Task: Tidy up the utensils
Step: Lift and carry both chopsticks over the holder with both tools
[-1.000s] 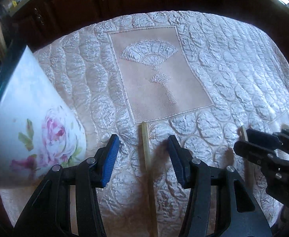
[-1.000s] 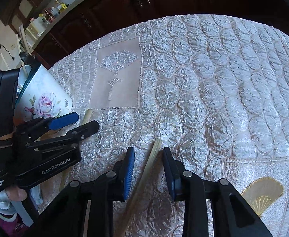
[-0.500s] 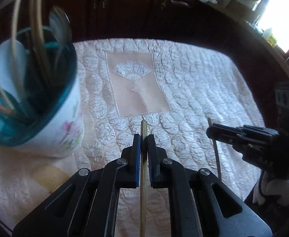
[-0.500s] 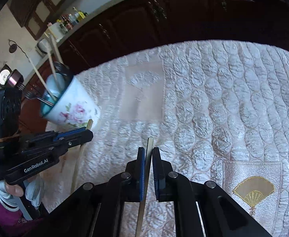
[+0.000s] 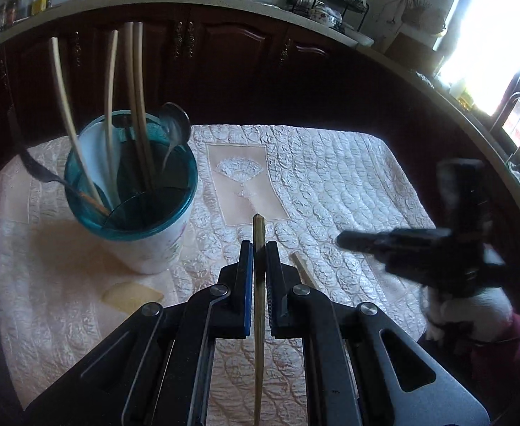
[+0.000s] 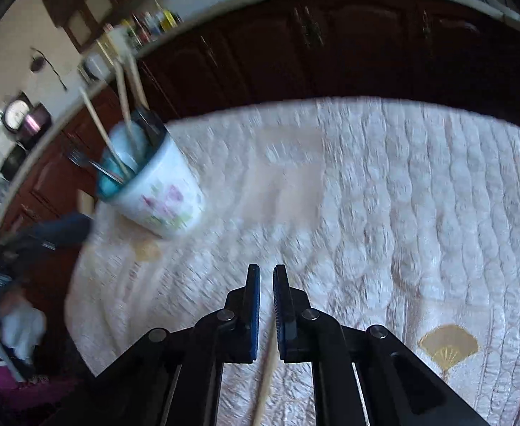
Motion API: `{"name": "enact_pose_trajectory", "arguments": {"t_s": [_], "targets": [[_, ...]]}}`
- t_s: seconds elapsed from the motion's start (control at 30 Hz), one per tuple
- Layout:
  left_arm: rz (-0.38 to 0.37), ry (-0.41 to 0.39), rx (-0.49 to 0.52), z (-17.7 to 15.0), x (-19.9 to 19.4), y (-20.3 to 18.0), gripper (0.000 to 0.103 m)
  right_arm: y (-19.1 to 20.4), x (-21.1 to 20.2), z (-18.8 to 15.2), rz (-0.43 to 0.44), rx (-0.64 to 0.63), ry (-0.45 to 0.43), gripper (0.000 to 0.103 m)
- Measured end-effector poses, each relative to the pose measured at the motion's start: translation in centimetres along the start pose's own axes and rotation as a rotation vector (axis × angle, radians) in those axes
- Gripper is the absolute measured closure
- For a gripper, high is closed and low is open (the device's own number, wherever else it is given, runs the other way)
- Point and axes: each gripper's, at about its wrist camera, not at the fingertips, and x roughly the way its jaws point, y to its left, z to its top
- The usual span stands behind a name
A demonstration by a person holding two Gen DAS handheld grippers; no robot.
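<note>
1. The left gripper (image 5: 259, 248) is clamped on a wooden chopstick (image 5: 258, 284). The stick runs between the blue pads, and its tip stands out a little past the fingertips, above the quilted tablecloth (image 5: 331, 184).
2. The right gripper (image 6: 266, 277) has its jaws almost together, with a second chopstick (image 6: 267, 365) passing between them low down. The view is blurred, but the pads seem to press on this stick. In the left wrist view this gripper (image 5: 345, 239) is a dark, blurred shape at the right.
3. A utensil cup (image 5: 146, 245), white with a teal inside and a flower print, stands upright to the left of the held stick, near but apart from it. Several chopsticks (image 5: 137, 106) and a metal spoon (image 5: 178, 124) stand in it, and a fork (image 6: 79, 158) leans out over its rim.
4. The cloth between the cup and the far edge of the table, and all to the right, is bare and open.
5. Beyond the far edge are dark wooden cabinets (image 5: 224, 56), well apart from the cup.
6. A small yellow fan patch (image 5: 132, 296) lies just near of the cup.
</note>
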Motion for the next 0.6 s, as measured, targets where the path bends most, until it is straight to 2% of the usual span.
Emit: {"name": "enact_pose_trajectory", "arguments": {"t_s": [0.13,0.23,0.47,0.6], "targets": [[0.010,-0.009,-0.003,-0.4,-0.8,0.2,0.098,-0.3,4.8,-0.8,-0.041,0.004,0.123,0.096],[0.010,-0.007,-0.005,-0.6,-1.1,0.3,0.098,-0.9,6.9,-0.9,-0.052,0.028,0.163,0.096],[0.013,-0.024,-0.018,-0.6,-1.5,0.2,0.098,-0.5,6.8,-0.6,-0.042,-0.012,0.120,0.097],[-0.003,-0.046,-0.019,-0.6,-3.0,0.3,0.098,-0.2,3.4,-0.2,0.031,0.030,0.028,0.098]]}}
